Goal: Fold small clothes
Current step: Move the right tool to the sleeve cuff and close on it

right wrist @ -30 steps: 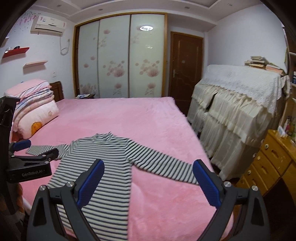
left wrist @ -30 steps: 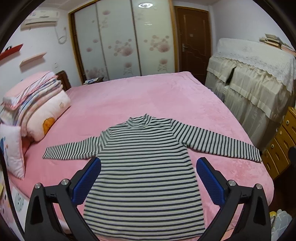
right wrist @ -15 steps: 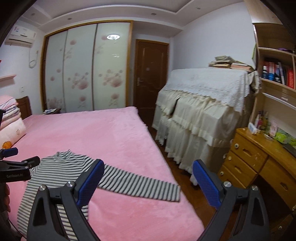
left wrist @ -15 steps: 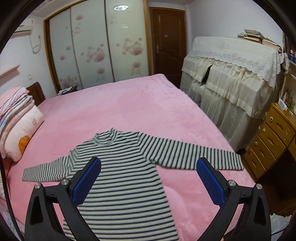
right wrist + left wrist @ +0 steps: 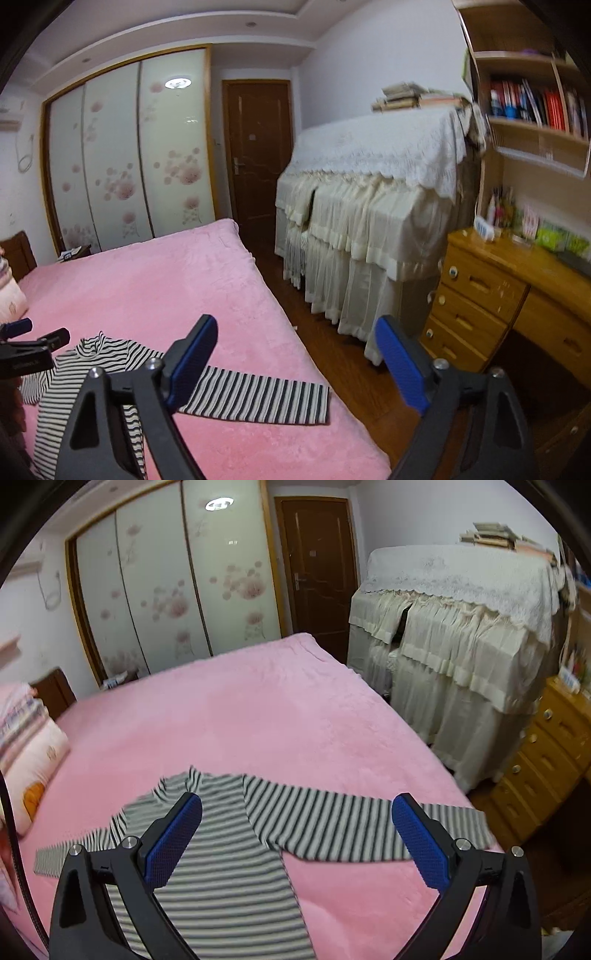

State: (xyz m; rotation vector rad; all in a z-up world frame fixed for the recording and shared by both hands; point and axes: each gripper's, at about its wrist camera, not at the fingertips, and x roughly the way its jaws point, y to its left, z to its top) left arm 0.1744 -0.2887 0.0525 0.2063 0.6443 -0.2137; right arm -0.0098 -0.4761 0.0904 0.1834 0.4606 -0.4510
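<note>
Pink bed (image 5: pixel 258 716) lying beside lace-covered furniture (image 5: pixel 373 206); wooden drawers (image 5: pixel 476 306) standing near brown door (image 5: pixel 256 147).

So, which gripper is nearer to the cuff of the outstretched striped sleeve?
The right gripper, I judge; its closing jaws hang above the sleeve near the cuff. The left gripper is above the shirt's body.

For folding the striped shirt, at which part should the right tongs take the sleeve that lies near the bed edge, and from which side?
Probably at the cuff end of the outstretched sleeve of the striped shirt. It lies flat and straight on the pink bed, its free end toward the bed edge. The right tongs, now closing with nothing between them, should come from above at that outer end, pinching the cuff's edge to carry it over the body.
</note>
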